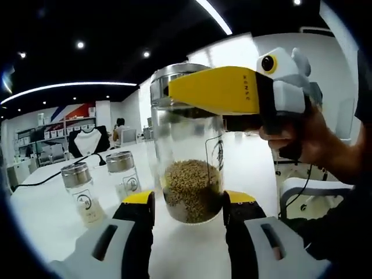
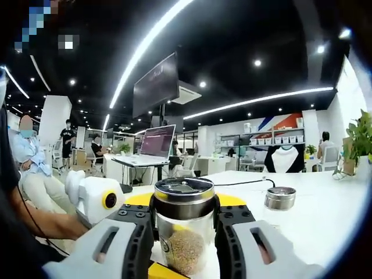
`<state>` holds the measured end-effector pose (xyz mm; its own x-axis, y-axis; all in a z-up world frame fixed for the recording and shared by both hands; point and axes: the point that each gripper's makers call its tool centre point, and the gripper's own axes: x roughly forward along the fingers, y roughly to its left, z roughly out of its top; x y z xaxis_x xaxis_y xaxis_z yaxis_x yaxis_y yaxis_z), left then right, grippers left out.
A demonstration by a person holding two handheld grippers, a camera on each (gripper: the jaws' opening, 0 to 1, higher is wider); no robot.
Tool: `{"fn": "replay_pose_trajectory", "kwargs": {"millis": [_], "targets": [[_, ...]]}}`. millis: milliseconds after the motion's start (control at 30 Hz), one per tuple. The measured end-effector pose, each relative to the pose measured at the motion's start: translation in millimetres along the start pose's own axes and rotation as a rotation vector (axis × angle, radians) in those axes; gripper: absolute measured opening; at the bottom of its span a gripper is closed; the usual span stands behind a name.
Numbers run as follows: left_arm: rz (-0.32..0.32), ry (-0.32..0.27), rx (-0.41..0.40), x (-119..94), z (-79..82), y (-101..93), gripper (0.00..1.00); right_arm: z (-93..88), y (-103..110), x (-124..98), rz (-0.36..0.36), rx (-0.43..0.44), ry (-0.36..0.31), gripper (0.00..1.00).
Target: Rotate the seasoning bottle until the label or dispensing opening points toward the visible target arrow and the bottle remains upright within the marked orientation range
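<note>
A clear glass seasoning bottle (image 1: 189,142) with a metal lid and brown seeds in its lower half stands upright on the white table (image 1: 52,215). My left gripper (image 1: 189,203) is shut on its base, one yellow-tipped finger (image 1: 138,203) pressed on each side. My right gripper (image 1: 195,96), held by a hand, reaches in from the right and lies across the bottle just under the lid. In the right gripper view, my right gripper (image 2: 186,224) clamps the bottle's neck below the lid (image 2: 185,195). The left gripper's white body (image 2: 96,200) shows at the left.
Two smaller lidded bottles (image 1: 81,189) (image 1: 122,171) stand on the table to the left, with a black cable (image 1: 52,174) behind them. A low metal-lidded jar (image 2: 280,197) sits at the right. A laptop (image 2: 154,145), seated people and a plant (image 2: 360,139) are farther off.
</note>
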<state>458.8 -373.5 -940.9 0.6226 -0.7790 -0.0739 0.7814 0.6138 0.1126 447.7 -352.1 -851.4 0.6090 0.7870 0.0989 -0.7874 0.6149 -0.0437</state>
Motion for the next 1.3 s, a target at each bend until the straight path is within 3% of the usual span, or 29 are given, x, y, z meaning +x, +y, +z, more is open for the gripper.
{"fn": "replay_pose_trajectory", "kwargs": {"millis": [767,1300], "targets": [[0.061,-0.013,-0.020,-11.7,6.3,22.1,0.64,3.0,-37.2,-14.1,-0.090,-0.003,-0.003,0.36],[0.093,-0.019,-0.067,-15.5,4.9,33.6,0.81,0.9,-69.2,-27.5,-0.162,0.002,0.006,0.36]]}}
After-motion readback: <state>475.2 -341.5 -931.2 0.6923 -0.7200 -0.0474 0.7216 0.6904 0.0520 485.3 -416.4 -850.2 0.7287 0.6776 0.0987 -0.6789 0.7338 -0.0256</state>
